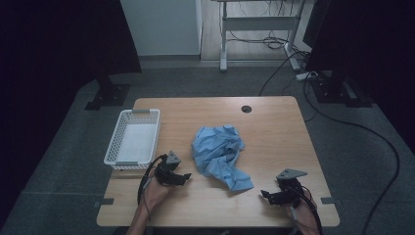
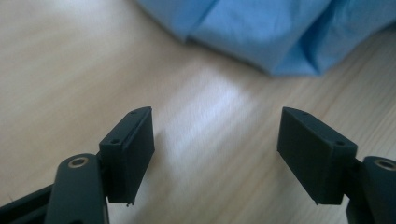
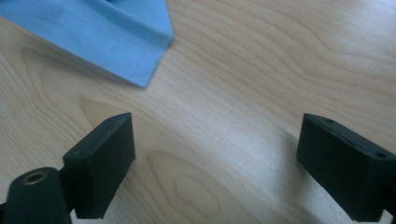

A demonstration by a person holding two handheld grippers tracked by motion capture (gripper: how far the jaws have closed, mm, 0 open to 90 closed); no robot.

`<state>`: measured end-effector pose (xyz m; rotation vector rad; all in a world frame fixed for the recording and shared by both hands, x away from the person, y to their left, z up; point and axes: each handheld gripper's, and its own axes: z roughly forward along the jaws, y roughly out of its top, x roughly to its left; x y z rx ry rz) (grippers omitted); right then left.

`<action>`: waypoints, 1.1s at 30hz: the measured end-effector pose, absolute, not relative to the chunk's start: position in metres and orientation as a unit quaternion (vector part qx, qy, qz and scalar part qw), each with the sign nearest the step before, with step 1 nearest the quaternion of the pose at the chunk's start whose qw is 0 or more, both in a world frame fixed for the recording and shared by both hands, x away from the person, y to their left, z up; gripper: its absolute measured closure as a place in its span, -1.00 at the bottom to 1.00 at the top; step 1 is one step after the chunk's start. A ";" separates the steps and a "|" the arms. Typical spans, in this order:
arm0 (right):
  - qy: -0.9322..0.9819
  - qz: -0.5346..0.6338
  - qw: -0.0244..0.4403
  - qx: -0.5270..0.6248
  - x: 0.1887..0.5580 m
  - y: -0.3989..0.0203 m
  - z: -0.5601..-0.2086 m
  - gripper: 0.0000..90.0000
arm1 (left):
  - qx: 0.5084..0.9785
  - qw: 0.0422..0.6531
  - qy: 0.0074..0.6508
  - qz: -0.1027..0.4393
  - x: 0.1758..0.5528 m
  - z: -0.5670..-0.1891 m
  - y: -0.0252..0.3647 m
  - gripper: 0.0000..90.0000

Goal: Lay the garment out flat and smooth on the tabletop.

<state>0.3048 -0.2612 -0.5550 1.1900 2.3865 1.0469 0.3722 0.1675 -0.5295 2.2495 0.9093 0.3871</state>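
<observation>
crumpled light-blue cloth point(image 1: 220, 155) sits just ahead of both my grippers, between them. left gripper point(image 2: 215, 154) and right gripper point(image 3: 215, 168) jaws spread, nothing between. looks soft, light, floppy, so i'd pinch the pointed corner point(image 3: 149, 74) nearest the right jaws.

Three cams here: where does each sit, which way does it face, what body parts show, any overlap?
High view: above the person's side, facing forward and down on the wooden table; forearms, left gripper, right gripper.
Left gripper view: rides that gripper, looks along its open jaws over tabletop to the blue cloth.
Right gripper view: same, open jaws, cloth corner ahead.
Shared: all three show the cloth and table.
</observation>
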 end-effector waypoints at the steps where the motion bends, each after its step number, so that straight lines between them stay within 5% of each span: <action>1: 0.825 0.365 0.136 0.409 0.306 -0.259 -0.553 -0.70 | 0.862 0.339 0.346 0.150 0.375 -0.525 0.166 -0.38; 18: 0.849 0.390 0.100 0.343 0.339 -0.202 -0.536 -0.36 | 0.856 0.356 0.341 0.157 0.446 -0.488 0.131 -0.40; 20: 0.858 0.379 0.097 0.333 0.342 -0.193 -0.540 -0.27 | 0.858 0.354 0.339 0.152 0.450 -0.493 0.125 -0.28; 27: 0.875 0.349 0.119 0.313 0.341 -0.175 -0.548 0.33 | 0.865 0.324 0.352 0.154 0.451 -0.509 0.114 0.68; 33: 0.888 0.312 0.149 0.304 0.331 -0.173 -0.543 0.53 | 0.846 0.345 0.366 0.176 0.445 -0.497 0.124 0.88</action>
